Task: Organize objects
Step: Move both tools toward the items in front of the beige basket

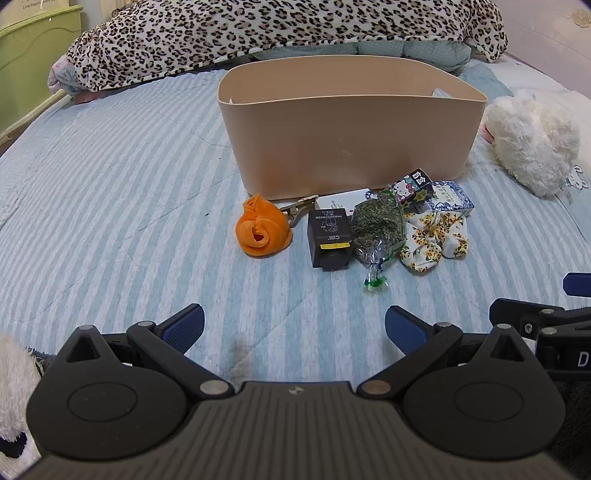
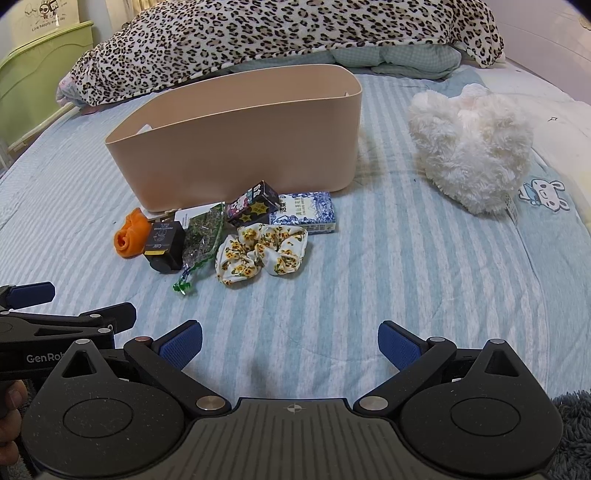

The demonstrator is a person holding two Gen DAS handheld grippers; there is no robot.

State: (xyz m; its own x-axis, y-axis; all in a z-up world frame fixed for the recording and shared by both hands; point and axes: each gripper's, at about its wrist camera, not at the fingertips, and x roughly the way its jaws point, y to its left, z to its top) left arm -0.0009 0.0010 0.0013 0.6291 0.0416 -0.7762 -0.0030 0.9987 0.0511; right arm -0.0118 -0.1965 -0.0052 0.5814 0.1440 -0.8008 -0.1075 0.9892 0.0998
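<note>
A tan plastic bin point(image 1: 351, 140) point(image 2: 236, 147) stands on the striped bed. In front of it lie an orange rolled cloth point(image 1: 263, 230) point(image 2: 127, 234), a black box point(image 1: 328, 236) point(image 2: 164, 242), a clear bag of dried herbs point(image 1: 377, 230) point(image 2: 201, 236), a floral scrunchie point(image 1: 434, 236) point(image 2: 262, 253), a Hello Kitty box point(image 1: 412, 186) point(image 2: 253, 206), a blue-white box point(image 1: 452, 197) point(image 2: 304, 212), a white card point(image 1: 340, 199) and a metal clip point(image 1: 297, 210). My left gripper point(image 1: 293, 328) and right gripper point(image 2: 290, 343) are both open and empty, hovering short of the pile.
A white fluffy plush point(image 1: 532, 142) point(image 2: 469, 151) lies right of the bin. A leopard-print blanket point(image 1: 280, 33) point(image 2: 288, 40) is heaped behind. A green headboard point(image 1: 33, 55) stands at the far left. Each gripper shows at the edge of the other's view.
</note>
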